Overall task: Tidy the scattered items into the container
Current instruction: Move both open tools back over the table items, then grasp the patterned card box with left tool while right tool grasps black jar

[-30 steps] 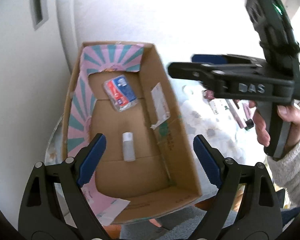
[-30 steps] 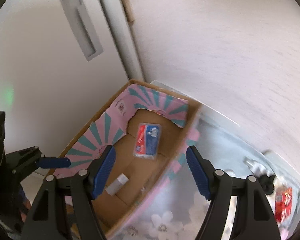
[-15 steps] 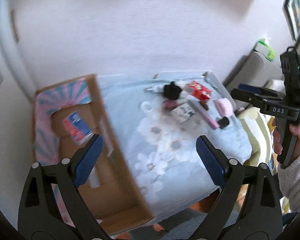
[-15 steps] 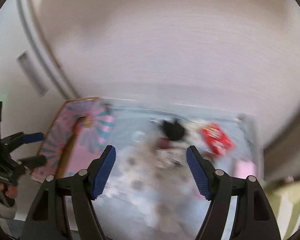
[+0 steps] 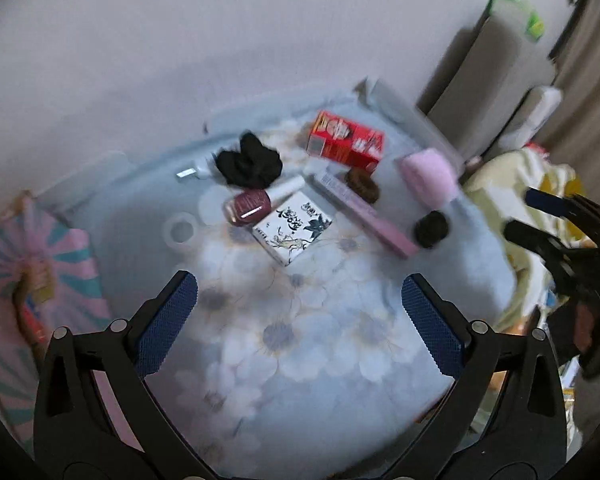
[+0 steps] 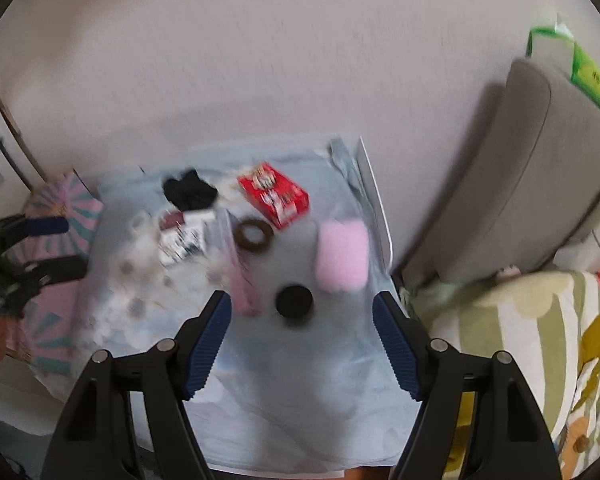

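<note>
Scattered items lie on a blue floral tablecloth [image 5: 300,340]: a red box [image 5: 346,141], black cloth [image 5: 248,162], a dark red bottle [image 5: 256,204], a white patterned box [image 5: 294,228], a long pink box [image 5: 364,210], a brown hair ring [image 5: 363,185], a pink fluffy item [image 5: 428,178] and a small black round item [image 5: 431,229]. The pink-and-teal cardboard box [image 5: 40,280] stands at the left. My left gripper [image 5: 300,316] is open and empty above the cloth. My right gripper [image 6: 302,344] is open and empty, just short of the black round item [image 6: 294,301].
A grey sofa back [image 6: 520,180] and a striped flowered cover [image 6: 520,340] are to the right of the table. A green-and-white pack [image 6: 572,60] sits on top of the sofa back. The wall runs behind the table.
Both grippers have swung from over the cardboard box to the right, over the table with the scattered items. Both stayed open and empty.
</note>
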Demonstrator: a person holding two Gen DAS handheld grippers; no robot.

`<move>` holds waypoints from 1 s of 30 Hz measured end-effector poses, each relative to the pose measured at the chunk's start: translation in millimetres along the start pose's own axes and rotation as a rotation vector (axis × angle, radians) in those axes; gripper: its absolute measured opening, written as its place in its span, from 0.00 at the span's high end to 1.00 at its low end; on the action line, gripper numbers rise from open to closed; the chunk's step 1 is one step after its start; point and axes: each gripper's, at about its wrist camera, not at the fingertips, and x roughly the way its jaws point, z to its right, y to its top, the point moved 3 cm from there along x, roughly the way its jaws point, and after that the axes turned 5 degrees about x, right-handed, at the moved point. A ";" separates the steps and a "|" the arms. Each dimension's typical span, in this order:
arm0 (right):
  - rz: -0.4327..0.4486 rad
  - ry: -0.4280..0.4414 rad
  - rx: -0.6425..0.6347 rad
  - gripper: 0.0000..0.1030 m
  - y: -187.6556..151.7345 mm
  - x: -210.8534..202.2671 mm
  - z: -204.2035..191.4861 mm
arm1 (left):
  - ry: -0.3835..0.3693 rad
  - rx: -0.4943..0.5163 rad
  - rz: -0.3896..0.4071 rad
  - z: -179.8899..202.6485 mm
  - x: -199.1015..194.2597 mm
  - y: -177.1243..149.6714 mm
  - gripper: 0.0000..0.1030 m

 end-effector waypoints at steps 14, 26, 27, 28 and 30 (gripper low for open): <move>-0.067 0.010 -0.062 0.33 -32.3 72.6 9.9 | 0.105 -0.107 -0.097 -5.8 96.2 20.4 0.01; -0.042 0.002 -0.064 0.33 -23.8 97.6 8.8 | 0.131 -0.195 -0.141 -15.8 118.6 19.1 0.01; -0.041 -0.002 -0.070 0.33 -23.8 99.3 8.5 | 0.137 -0.189 -0.135 -15.2 118.1 18.8 0.02; -0.038 -0.007 -0.075 0.36 -23.7 100.7 8.1 | 0.141 -0.187 -0.132 -15.0 117.8 18.4 0.04; -0.040 -0.010 -0.082 0.44 -23.3 103.8 7.8 | 0.149 -0.180 -0.121 -14.9 115.4 17.1 0.08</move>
